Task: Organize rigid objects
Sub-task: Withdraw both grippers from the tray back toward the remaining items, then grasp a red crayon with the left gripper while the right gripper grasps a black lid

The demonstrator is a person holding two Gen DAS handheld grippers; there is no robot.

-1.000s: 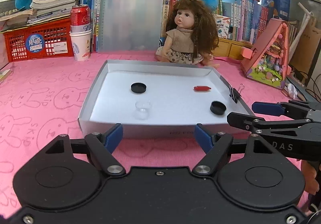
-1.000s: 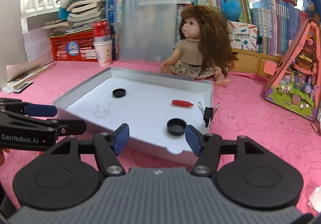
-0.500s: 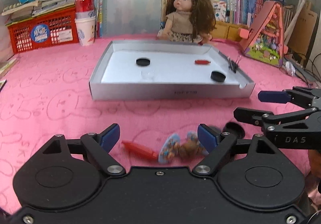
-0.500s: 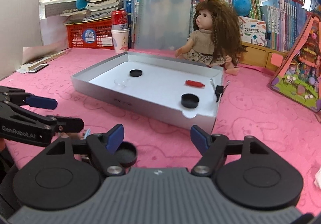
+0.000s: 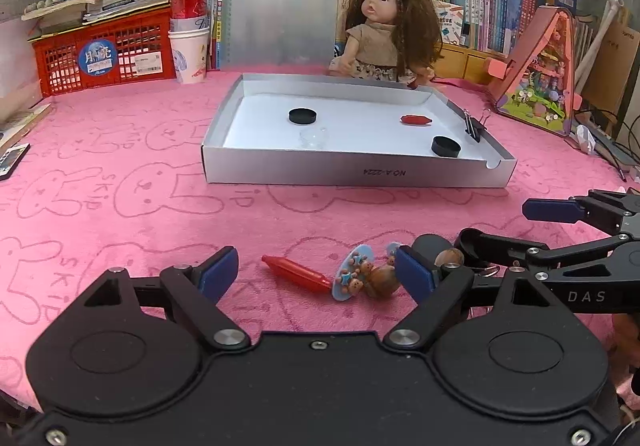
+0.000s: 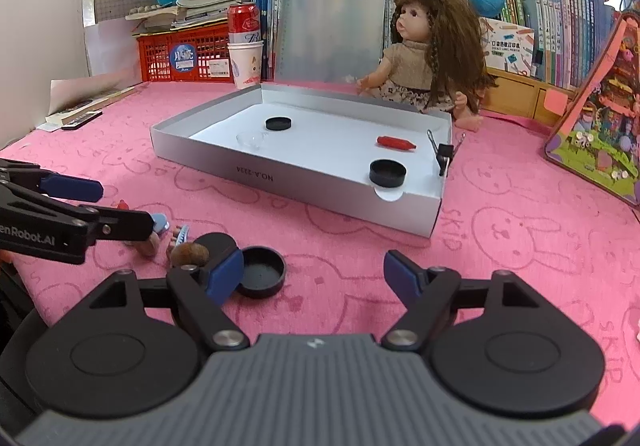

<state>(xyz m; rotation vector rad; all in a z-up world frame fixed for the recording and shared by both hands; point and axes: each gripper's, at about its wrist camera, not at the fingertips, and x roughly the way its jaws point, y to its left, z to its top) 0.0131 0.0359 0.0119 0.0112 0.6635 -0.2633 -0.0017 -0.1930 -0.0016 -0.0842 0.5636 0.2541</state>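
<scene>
Left tongs (image 5: 316, 272): jaws wide apart, nothing pressed between the pads; low over the pink bench (image 5: 120, 174), pointing at a small heap of loose items
Right tongs (image 6: 314, 272): jaws opening, wide apart; no pad presses on anything; the left pad sits just in front of a black cap
Loose heap, left view: red pen-like piece (image 5: 298, 274) lies flat between the left tongs' pads; a blue disc with small bear figures (image 5: 352, 276) touches its right end; a brown nut-like ball (image 5: 382, 282) sits just beside the disc, close to the right pad
Loose black cap (image 6: 260, 272): open side up on the bench, near the left pad of the right tongs; a second dark cap lies just behind it, partly hidden
Tray (image 5: 356, 174): shallow silver-grey box, well beyond the heap, near the middle of the bench
Tray contents: black cap at back left (image 5: 302, 115); black cap at front right (image 5: 445, 146); small red piece at back right (image 5: 416, 119); clear round lid (image 5: 314, 137) near the front centre
Binder clip (image 5: 474, 126): black, clamped upright on the tray's right wall
Background: doll (image 5: 386, 26) seated behind the tray; red crate (image 5: 104, 52), drink can set on a paper cup (image 5: 190, 46), books along the back
</scene>
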